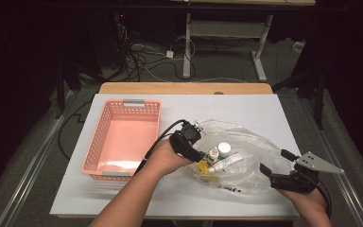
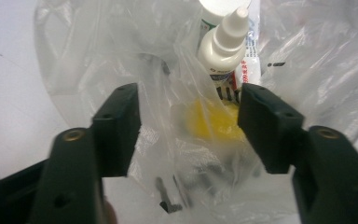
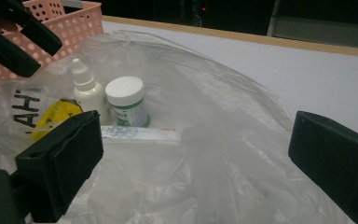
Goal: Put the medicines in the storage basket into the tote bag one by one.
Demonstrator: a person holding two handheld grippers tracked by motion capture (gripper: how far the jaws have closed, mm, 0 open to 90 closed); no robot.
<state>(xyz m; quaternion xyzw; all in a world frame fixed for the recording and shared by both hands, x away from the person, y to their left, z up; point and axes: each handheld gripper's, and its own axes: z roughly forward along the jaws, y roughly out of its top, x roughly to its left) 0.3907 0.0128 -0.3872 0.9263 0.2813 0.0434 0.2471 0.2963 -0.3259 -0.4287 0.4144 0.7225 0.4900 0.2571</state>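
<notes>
Plastic bag (image 1: pixel 246 156) lies on our counter (image 1: pixel 246 111); our left hand-held gripper (image 1: pixel 194 152) gapes over its crumpled mouth, gripping nothing, and the right hand-held gripper (image 1: pixel 275 166) stands open beside it.

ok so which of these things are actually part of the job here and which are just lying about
In the job:
- clear plastic bag
- dropper bottle, white-capped jar, tube and yellow packet inside it
- left claw at the bag's mouth, jaws open
- right claw by the bag, open
- pink basket, likely where the items go

Lying about:
- cables on the floor
- desk frame behind
</notes>
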